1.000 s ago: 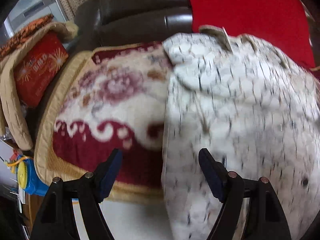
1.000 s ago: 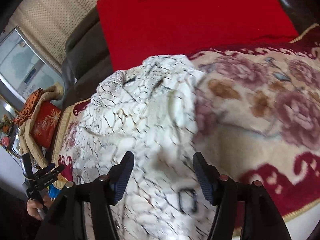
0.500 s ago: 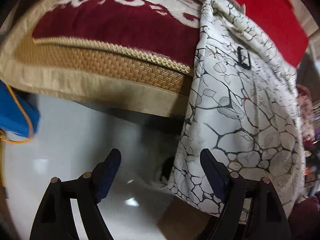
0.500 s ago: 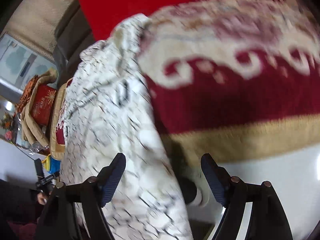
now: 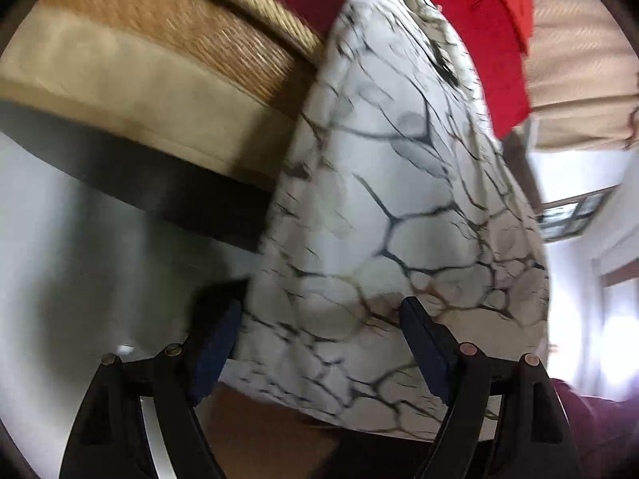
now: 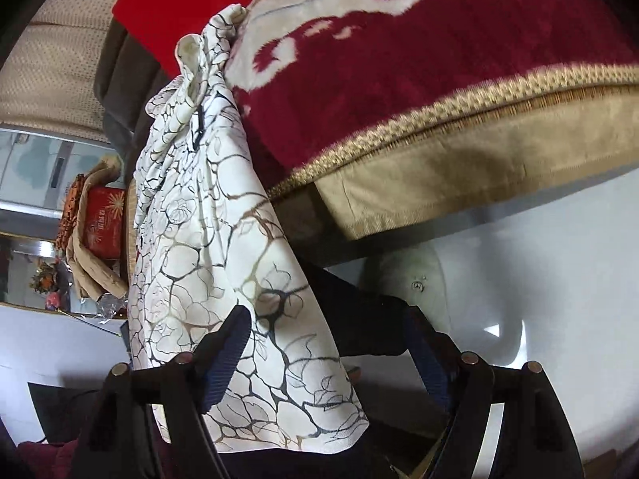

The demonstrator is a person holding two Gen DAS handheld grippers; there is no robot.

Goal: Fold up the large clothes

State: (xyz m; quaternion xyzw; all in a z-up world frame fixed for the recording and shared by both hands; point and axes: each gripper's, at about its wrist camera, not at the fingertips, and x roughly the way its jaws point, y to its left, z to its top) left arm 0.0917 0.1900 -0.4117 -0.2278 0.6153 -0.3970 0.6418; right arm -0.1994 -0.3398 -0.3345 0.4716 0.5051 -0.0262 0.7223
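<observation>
At the sofa's front edge we see the white garment with a dark crackle print (image 5: 399, 199) draped over the seat, its lower part hanging down past the cushion edge toward the pale floor (image 5: 72, 247). It lies on a dark red and cream floral blanket (image 6: 399, 80) with gold braid trim and a tan border. A red cloth (image 5: 471, 20) sits behind it on the sofa.

Left gripper (image 5: 319, 355): jaws spread wide, the hanging hem sits between the blue pads, near both, no clear pinch; view is blurred.

Right gripper (image 6: 327, 355): jaws have just been opening and stand wide apart. The garment's lower corner hangs in front of the left finger (image 6: 223, 355) and partly between the pads, not pinched. The right finger is well apart from the cloth, over floor.

Far left in the right wrist view, a red box (image 6: 104, 219) sits among tan padded fabric.
</observation>
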